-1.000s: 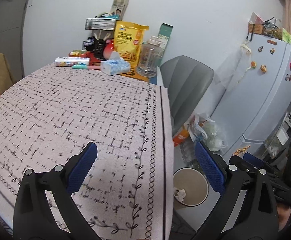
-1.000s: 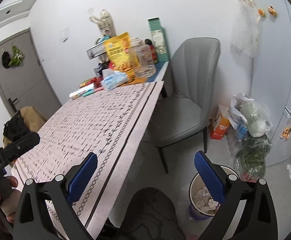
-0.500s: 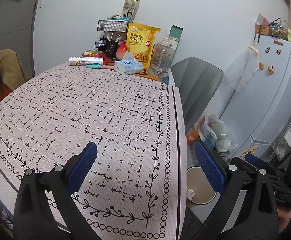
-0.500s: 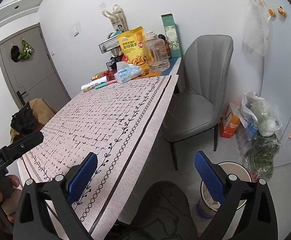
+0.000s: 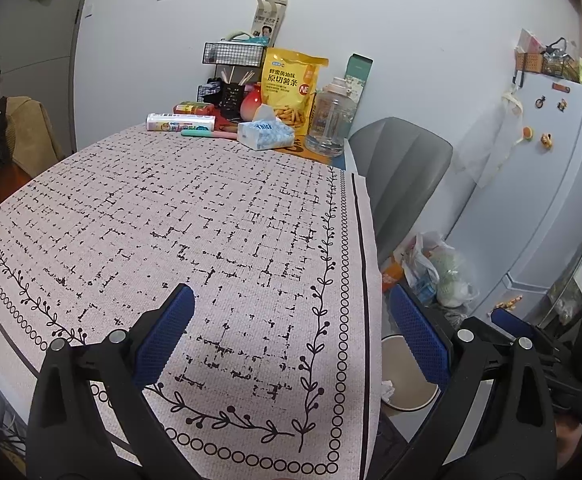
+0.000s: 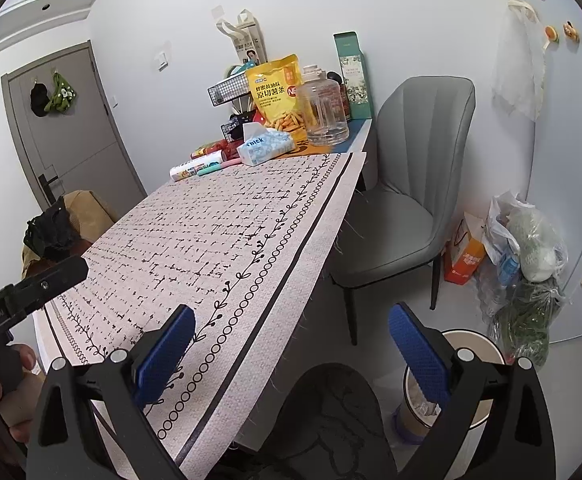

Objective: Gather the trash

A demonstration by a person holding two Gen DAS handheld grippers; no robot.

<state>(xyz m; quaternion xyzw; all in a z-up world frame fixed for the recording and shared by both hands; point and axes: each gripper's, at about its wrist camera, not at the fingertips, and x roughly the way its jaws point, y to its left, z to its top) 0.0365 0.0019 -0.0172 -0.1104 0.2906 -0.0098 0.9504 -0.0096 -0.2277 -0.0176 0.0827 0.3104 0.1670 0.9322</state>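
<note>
Over the near edge of the pink tablecloth with black grid and vine border [image 5: 211, 216], the left gripper [image 5: 291, 340] hangs with jaws released and empty; the round beige trash bin [image 5: 407, 396] holding crumpled white paper stands on the floor right of the table. From the right wrist, the right gripper [image 6: 291, 344] is likewise spread wide and empty, the bin [image 6: 487, 348] behind its right finger, a grey padded chair [image 6: 407, 200] beyond.

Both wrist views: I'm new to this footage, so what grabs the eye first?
The patterned tablecloth fills most of both views. Behind it, a yellow snack bag stands against the wall among clutter. Both grippers, left and right, are open and empty, with a bin on the floor beside the table.
</note>
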